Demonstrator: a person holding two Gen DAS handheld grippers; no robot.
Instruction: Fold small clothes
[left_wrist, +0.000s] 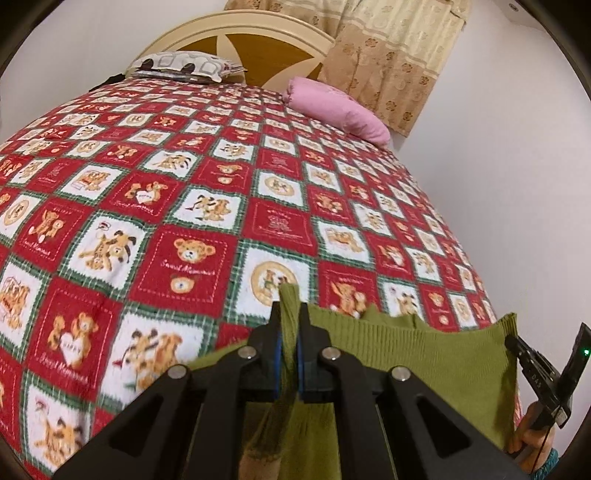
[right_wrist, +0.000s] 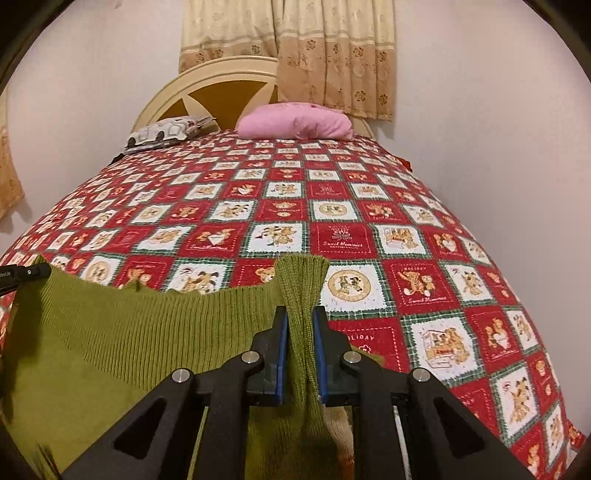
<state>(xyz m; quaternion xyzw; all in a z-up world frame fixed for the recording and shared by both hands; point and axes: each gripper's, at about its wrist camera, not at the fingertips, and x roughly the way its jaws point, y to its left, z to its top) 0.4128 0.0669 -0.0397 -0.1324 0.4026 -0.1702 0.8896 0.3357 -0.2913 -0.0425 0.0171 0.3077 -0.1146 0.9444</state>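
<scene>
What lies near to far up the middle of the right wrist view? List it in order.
Right claw shut on the green knit garment → teddy-bear bedspread → pink pillow → cream and brown headboard → floral curtain.

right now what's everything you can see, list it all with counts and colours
green knit garment: 1, olive green, ribbed, held up stretched between both grippers over the near end of the bed
bedspread: 1, red, white and green checks with teddy bears, covering the bed
pink pillow: 1, pink, far end by the headboard
patterned pillow: 1, white with grey and dark shapes, far end, left of the pink one
headboard: 1, cream rim with brown panels, against the wall
curtain: 1, cream and tan with flowers, behind the headboard
left gripper: 1, black with blue pads, shut on a garment corner
right gripper: 1, black with blue pads, shut on the other corner
</scene>
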